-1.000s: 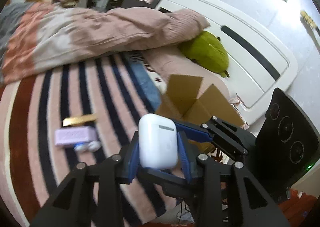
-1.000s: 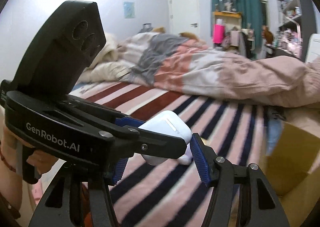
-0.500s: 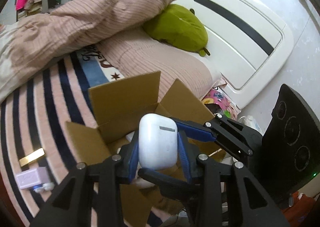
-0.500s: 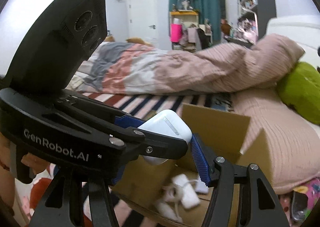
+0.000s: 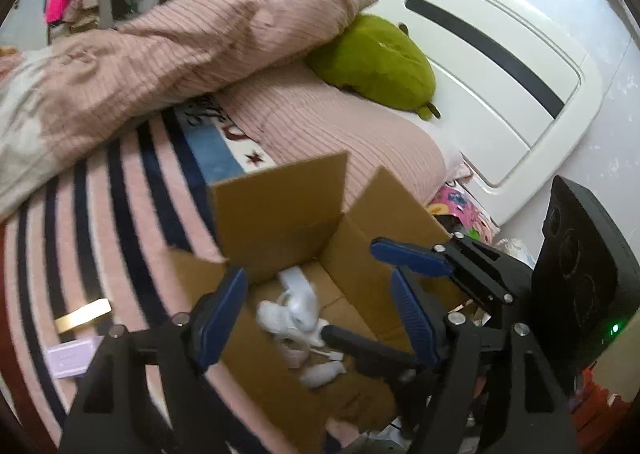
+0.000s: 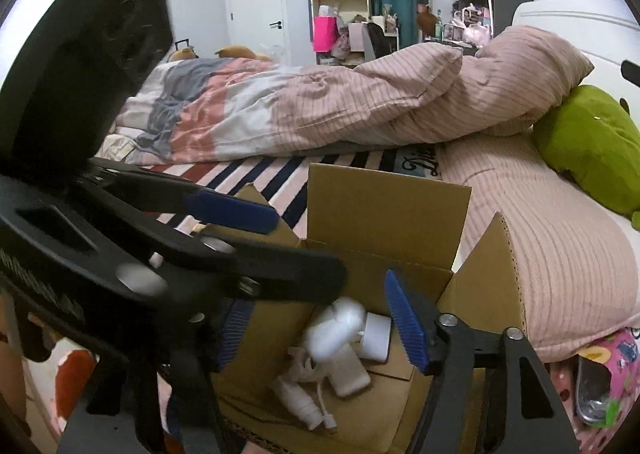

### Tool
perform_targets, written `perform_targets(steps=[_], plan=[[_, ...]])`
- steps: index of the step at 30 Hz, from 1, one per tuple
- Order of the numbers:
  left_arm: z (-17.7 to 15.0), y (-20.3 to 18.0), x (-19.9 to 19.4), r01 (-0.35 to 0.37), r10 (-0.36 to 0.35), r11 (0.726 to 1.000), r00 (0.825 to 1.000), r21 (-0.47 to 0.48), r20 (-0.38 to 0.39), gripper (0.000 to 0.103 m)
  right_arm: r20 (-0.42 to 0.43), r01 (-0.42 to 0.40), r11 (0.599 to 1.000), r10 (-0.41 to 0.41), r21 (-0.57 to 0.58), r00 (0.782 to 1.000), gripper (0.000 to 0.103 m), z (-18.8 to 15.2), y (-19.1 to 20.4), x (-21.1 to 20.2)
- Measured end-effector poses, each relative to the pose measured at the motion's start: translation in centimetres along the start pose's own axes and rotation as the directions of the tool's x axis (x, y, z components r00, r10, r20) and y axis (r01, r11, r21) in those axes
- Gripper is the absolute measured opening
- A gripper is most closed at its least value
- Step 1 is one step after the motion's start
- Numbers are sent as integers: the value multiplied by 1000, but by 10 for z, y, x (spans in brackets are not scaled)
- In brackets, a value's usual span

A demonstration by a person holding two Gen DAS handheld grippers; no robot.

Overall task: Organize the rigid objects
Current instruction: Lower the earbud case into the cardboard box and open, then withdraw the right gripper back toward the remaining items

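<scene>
Left tool spread wide and empty over open cardboard box on bed; white earbud case, gripped half a second ago, now blurred, dropping among white items on box floor. Right tool also wide apart, holding nothing, beside it. Drop judged complete; gold bar and lilac box on striped blanket likely next

The open cardboard box sits on the striped blanket, with small chargers and cables inside. Left of it lie a flat bar and a small box; behind it, pillows.
</scene>
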State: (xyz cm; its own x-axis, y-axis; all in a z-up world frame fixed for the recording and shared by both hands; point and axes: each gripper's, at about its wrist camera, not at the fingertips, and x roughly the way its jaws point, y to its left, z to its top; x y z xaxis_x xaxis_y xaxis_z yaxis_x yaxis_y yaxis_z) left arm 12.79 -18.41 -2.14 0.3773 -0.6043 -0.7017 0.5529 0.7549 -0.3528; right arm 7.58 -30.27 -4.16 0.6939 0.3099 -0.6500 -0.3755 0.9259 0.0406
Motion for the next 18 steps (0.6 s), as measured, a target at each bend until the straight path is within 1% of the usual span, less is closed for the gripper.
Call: perform_targets(steps=[2, 5, 7, 9, 13, 15, 17, 18], plan=[[-5, 7, -19, -25, 26, 1000, 999, -12, 37, 78, 9, 3, 1000, -3, -10, 1000, 68, 2, 5, -4], [-15, 19, -45, -67, 69, 997, 994, -34, 79, 79, 18, 1, 999, -1, -33, 1000, 68, 6, 17, -10], [-24, 29, -66, -102, 108, 993, 988, -56, 112, 80, 21, -3, 999, 4, -49, 1000, 68, 9, 26, -11], [-36, 41, -88, -141, 152, 986, 978, -84, 146, 83, 22, -14, 998, 16, -69, 1000, 68, 13, 41, -11], [-66, 73, -127, -236, 261, 960, 947, -148, 185, 84, 22, -65, 991, 68, -114, 997, 68, 20, 75, -4], [-84, 92, -143, -284, 318, 940, 929, -188, 189, 84, 22, -108, 984, 112, -145, 993, 68, 24, 100, 3], [-105, 114, -156, -340, 385, 911, 905, -234, 180, 84, 16, -146, 975, 151, -170, 988, 68, 26, 120, 11], [-113, 121, -160, -360, 407, 899, 896, -248, 175, 84, 2, -174, 967, 178, -188, 984, 68, 27, 136, 19]])
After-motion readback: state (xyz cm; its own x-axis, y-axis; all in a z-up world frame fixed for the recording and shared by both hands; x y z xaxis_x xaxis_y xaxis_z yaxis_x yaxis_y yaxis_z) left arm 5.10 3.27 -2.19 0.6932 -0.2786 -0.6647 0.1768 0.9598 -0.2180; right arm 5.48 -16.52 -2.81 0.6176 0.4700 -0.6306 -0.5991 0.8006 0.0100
